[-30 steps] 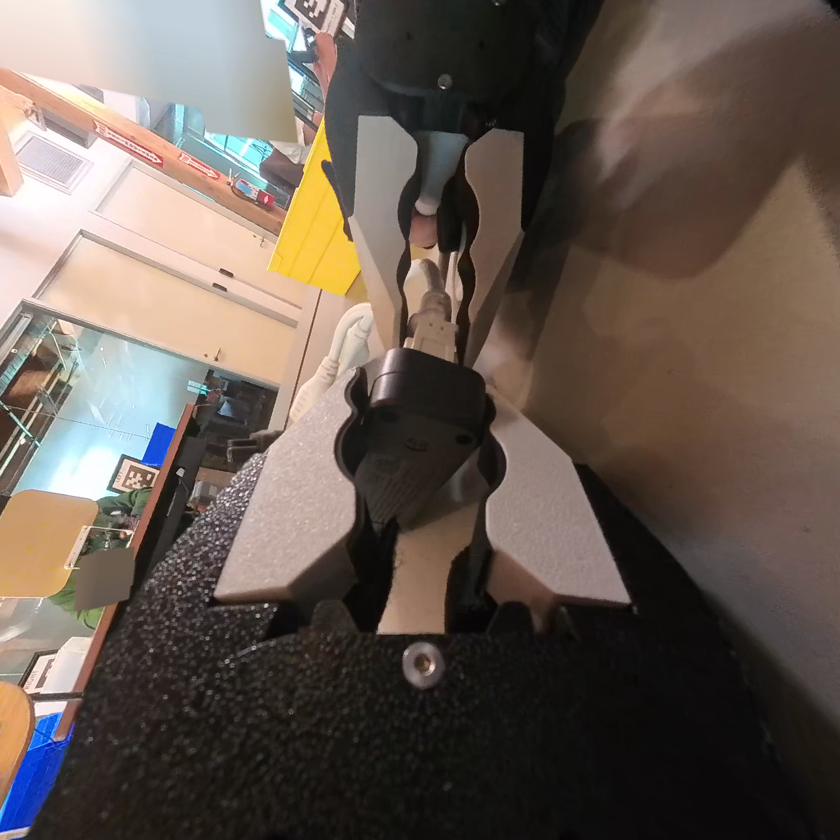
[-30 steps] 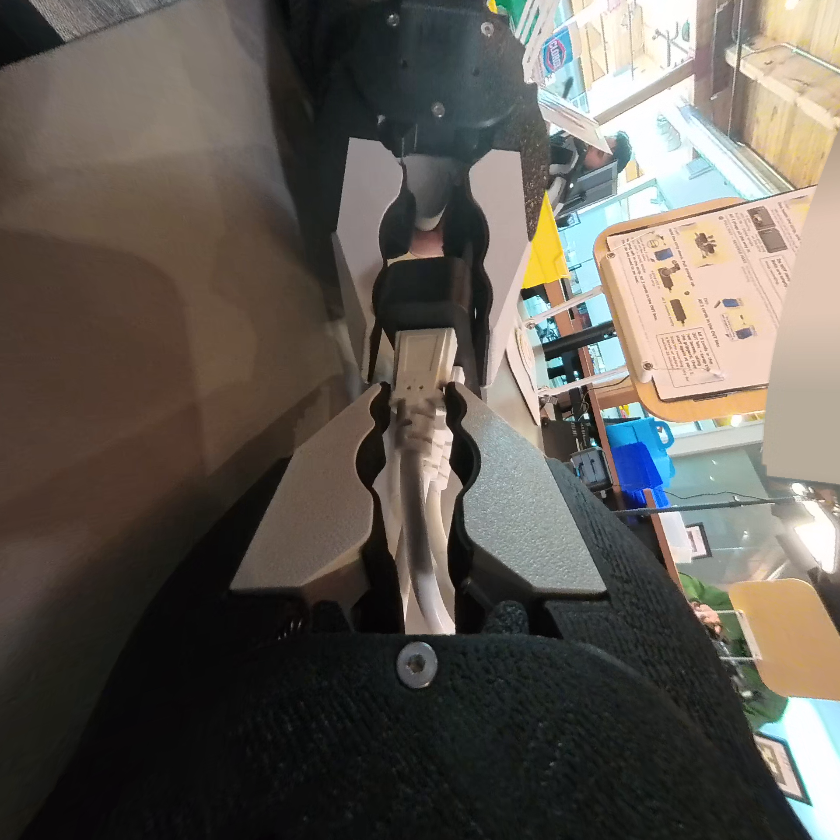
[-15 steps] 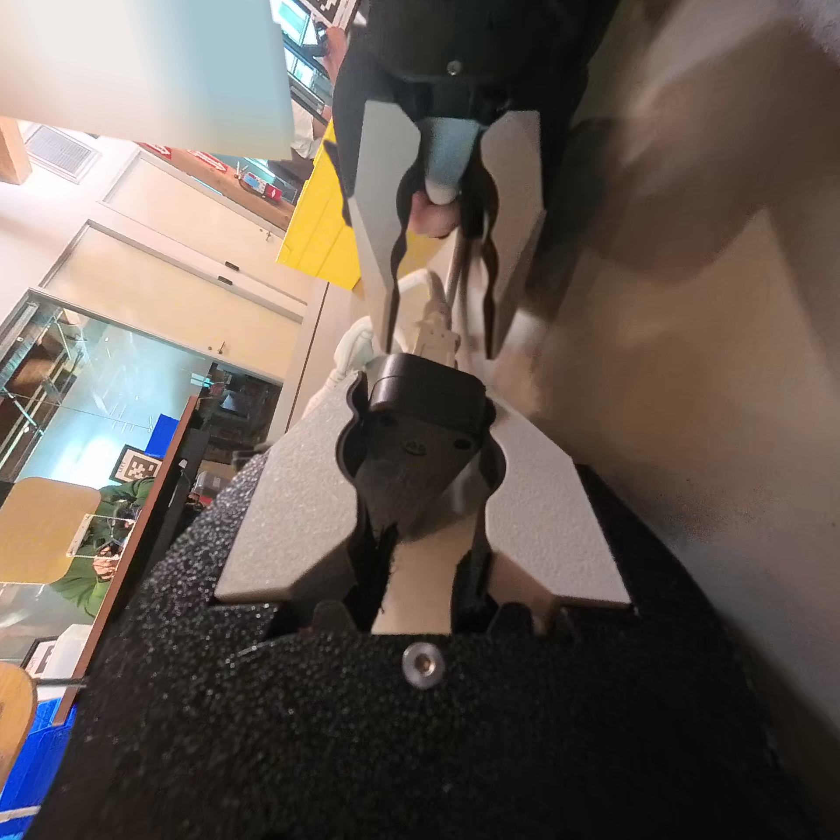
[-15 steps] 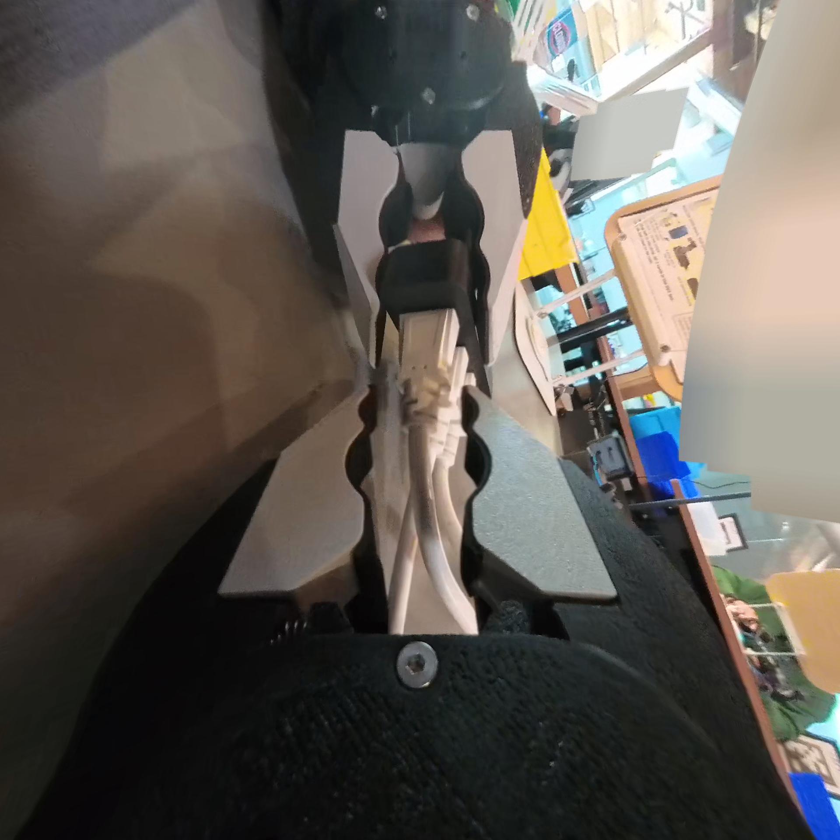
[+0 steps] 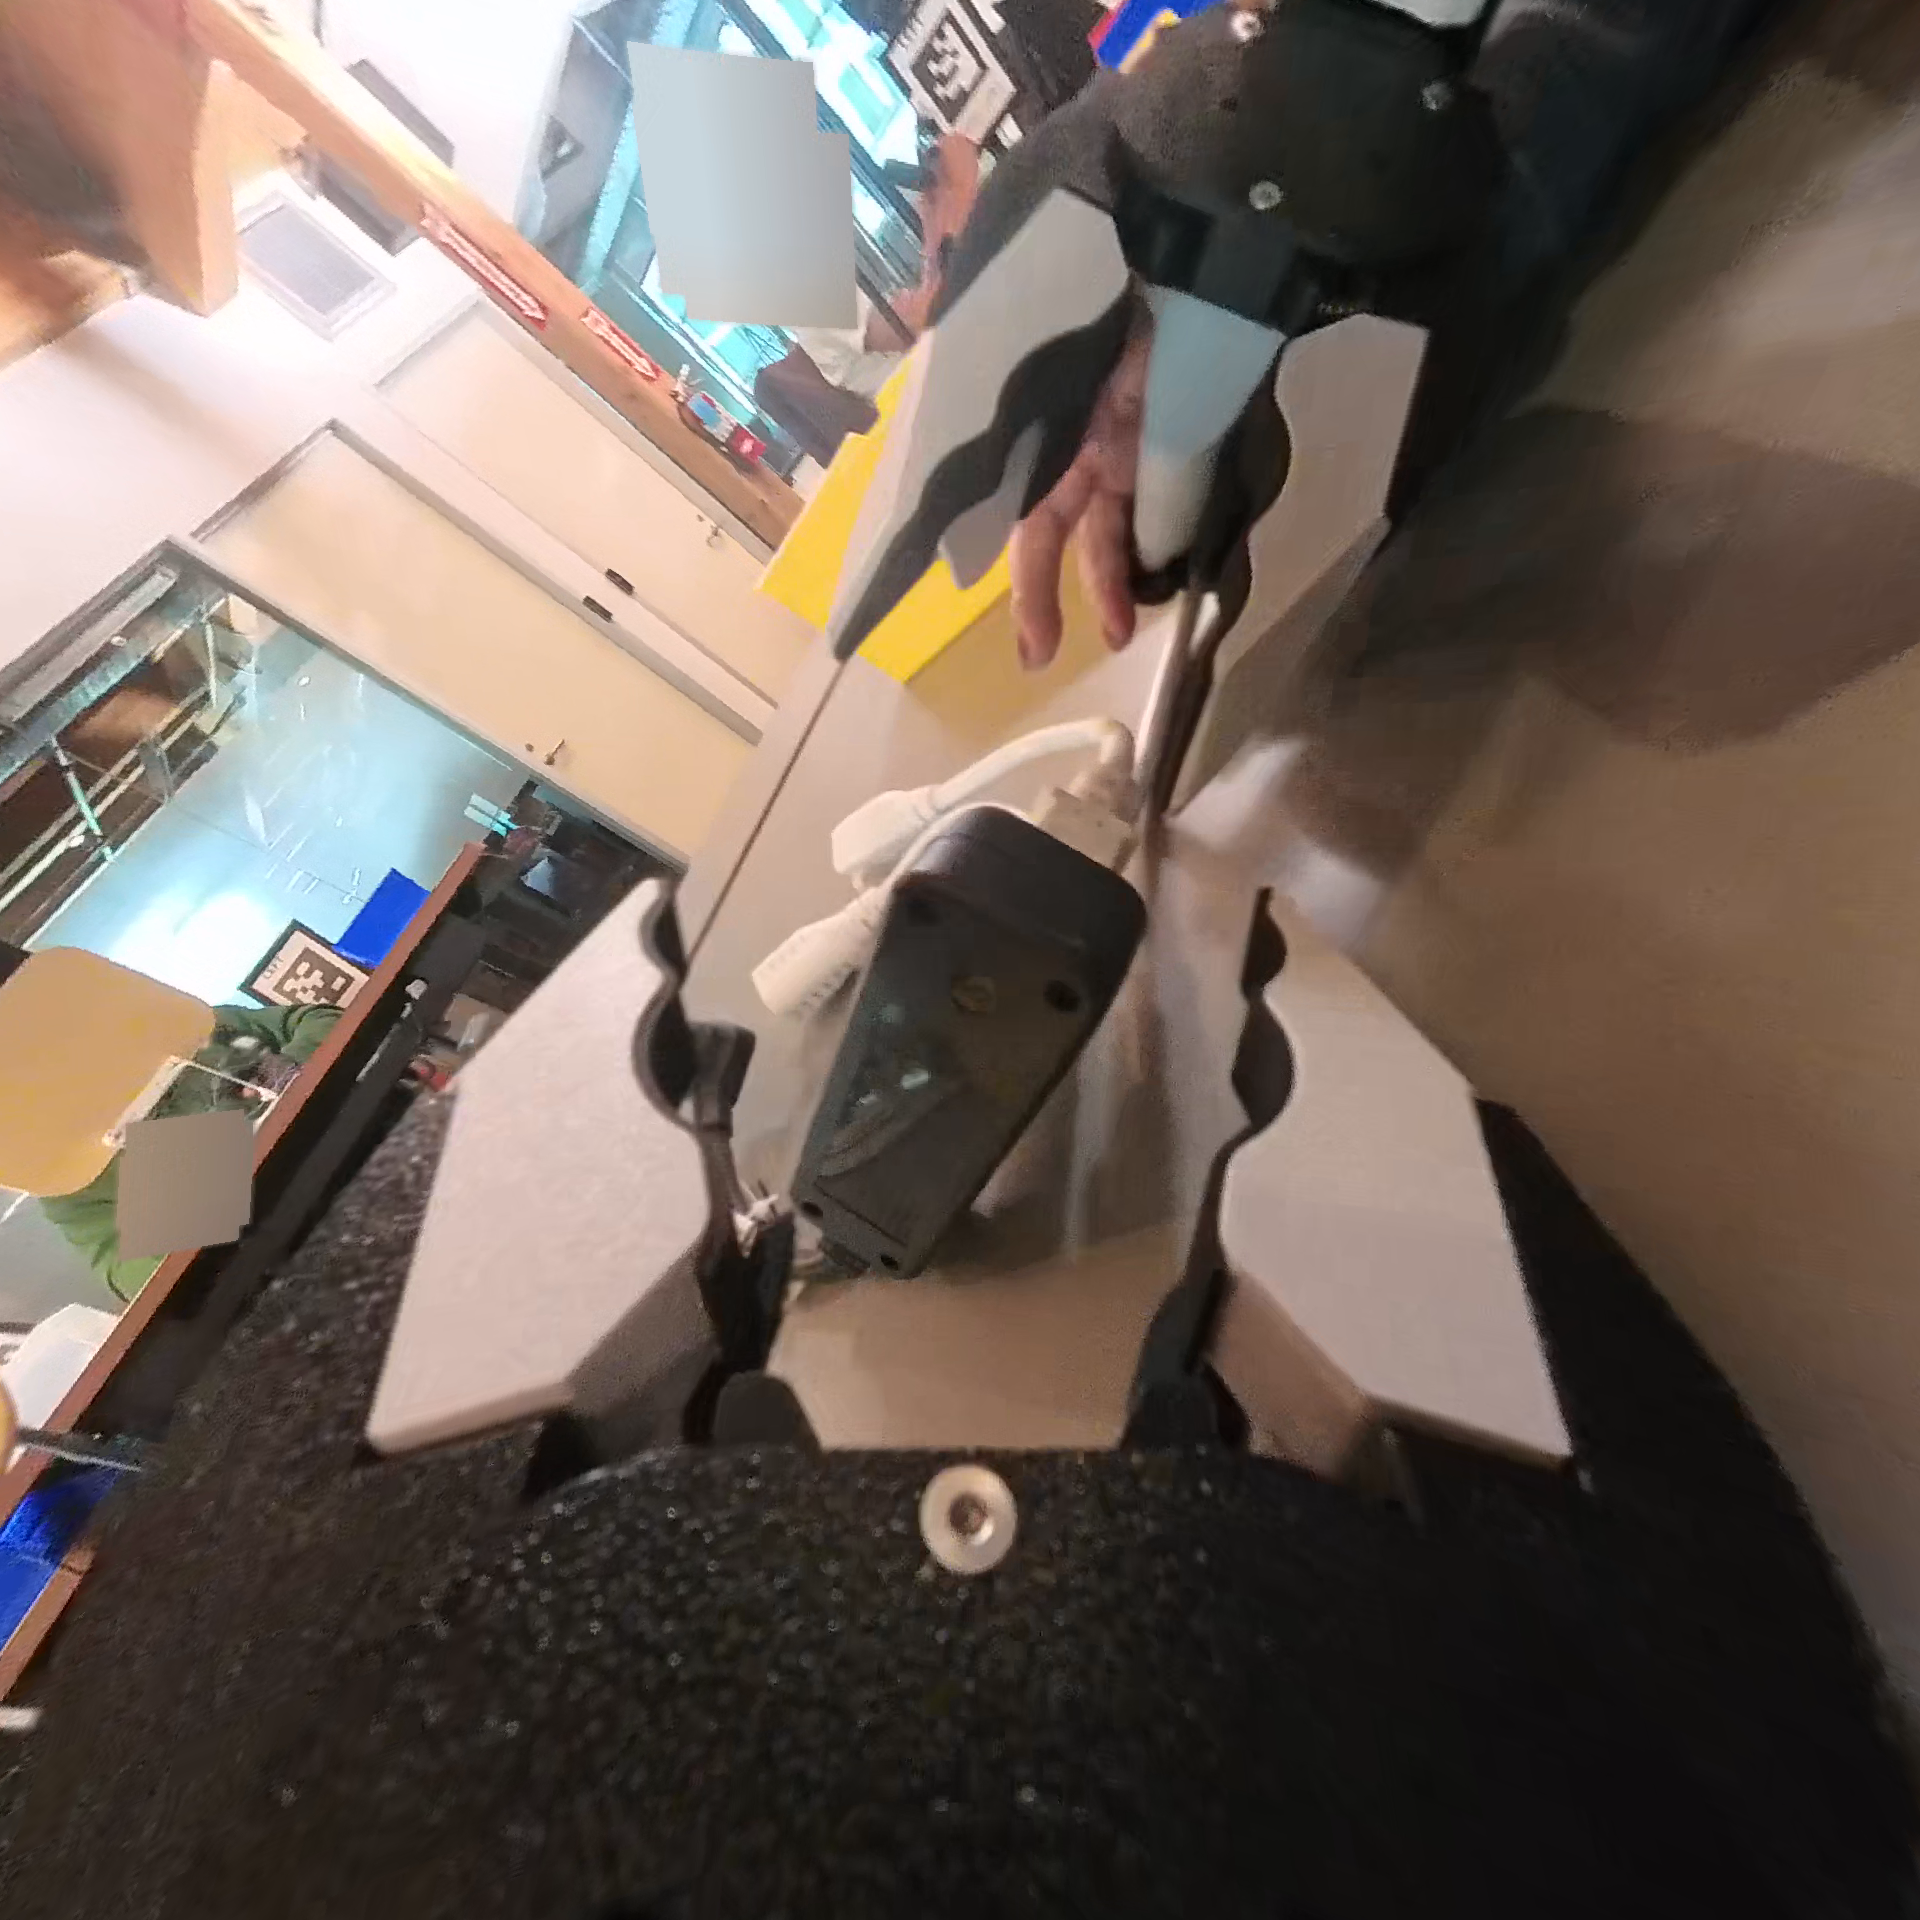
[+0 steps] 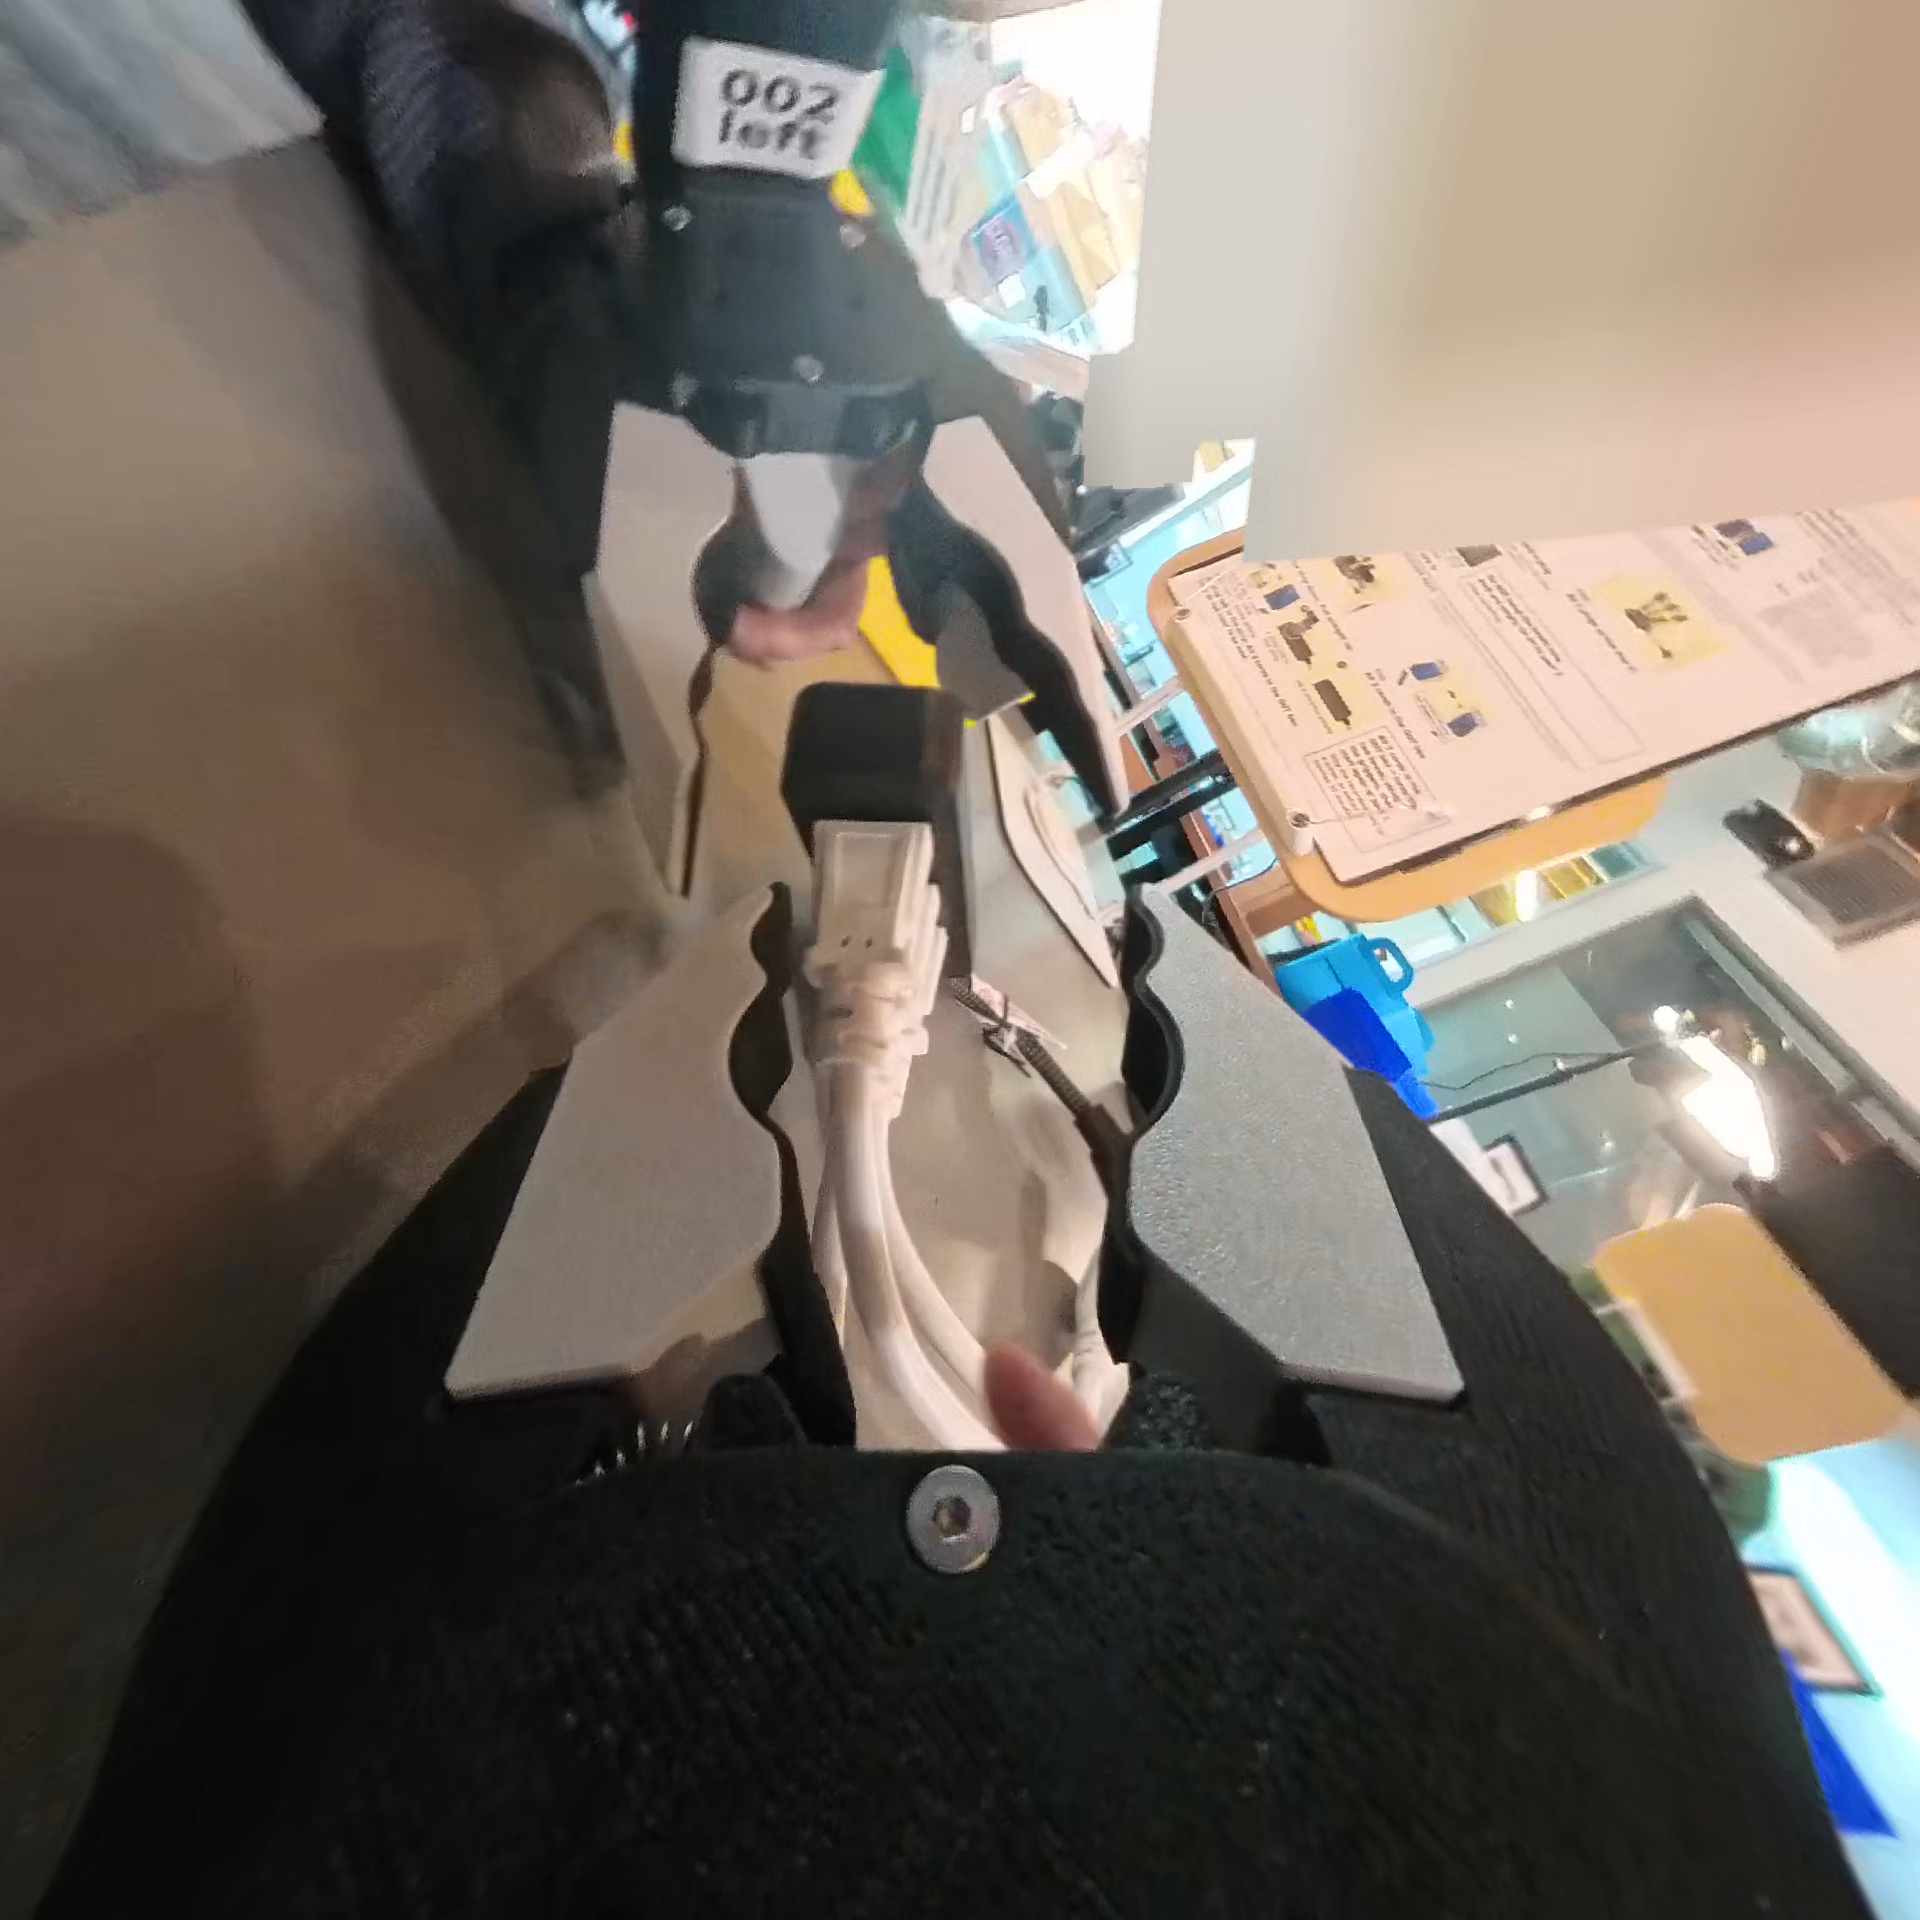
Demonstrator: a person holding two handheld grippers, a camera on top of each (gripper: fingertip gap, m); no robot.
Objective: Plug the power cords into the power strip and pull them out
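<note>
The black power strip [image 5: 966,1039] lies tilted on the beige table [image 5: 1610,1039], between the spread fingers of my left gripper [image 5: 956,904], which is open and not touching it. White plugs [image 5: 1081,800] sit in its far end. In the right wrist view a white plug [image 6: 873,904] is seated in the black strip [image 6: 873,748], and its white cords [image 6: 883,1195] run back between the fingers of my right gripper [image 6: 956,899], which is open. Each gripper faces the other: right fingers [image 5: 977,395], left fingers [image 6: 649,540], both spread.
A thin black braided cord [image 5: 727,1122] runs by my left finger. A yellow box [image 5: 904,582] stands behind the strip. A wooden board with instruction sheets [image 6: 1507,675] and a blue bin [image 6: 1351,997] are off to the right. A fingertip [image 6: 1039,1403] shows at the right gripper's base.
Both grippers have opened. The left let go of the power strip, the right let go of the white plug and cords. Both have drawn back, and the strip now lies loose.
</note>
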